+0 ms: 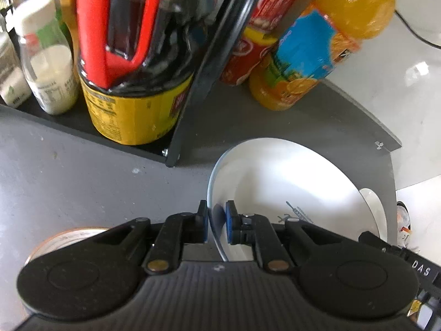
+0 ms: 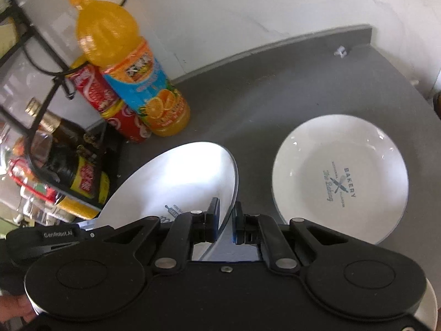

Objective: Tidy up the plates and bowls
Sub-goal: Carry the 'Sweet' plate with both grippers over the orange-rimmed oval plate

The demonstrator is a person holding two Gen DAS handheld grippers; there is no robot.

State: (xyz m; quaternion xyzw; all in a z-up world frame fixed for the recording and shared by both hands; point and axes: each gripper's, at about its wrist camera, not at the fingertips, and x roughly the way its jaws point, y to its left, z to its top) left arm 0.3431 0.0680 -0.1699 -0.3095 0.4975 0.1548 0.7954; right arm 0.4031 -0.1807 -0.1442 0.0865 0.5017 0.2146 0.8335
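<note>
Both wrists tip steeply down toward the grey table [image 2: 261, 88]. The left hand-held gripper [image 1: 217, 222] pinches the left rim of a white plate [image 1: 278, 182], blue pads clamped on either side of its edge; the right hand-held gripper [image 2: 225, 222] grips the same plate [image 2: 179, 176] by its right rim in the same way. The plate is tilted, with the rim near the cameras higher and the printed centre facing up and away, toward 12 o'clock. In the right wrist view a second white plate [image 2: 340, 176], marked with a bakery logo, lies flat on the table at 3 o'clock of the held one, just beside it. At 11 o'clock stand an orange drink bottle [image 2: 129, 69] and red cans [image 2: 110, 102], touching each other. At 9 o'clock a black rack [image 1: 193, 82] holds a dark sauce bottle [image 1: 132, 82] and a milk bottle [image 1: 46, 60], both upright.
</note>
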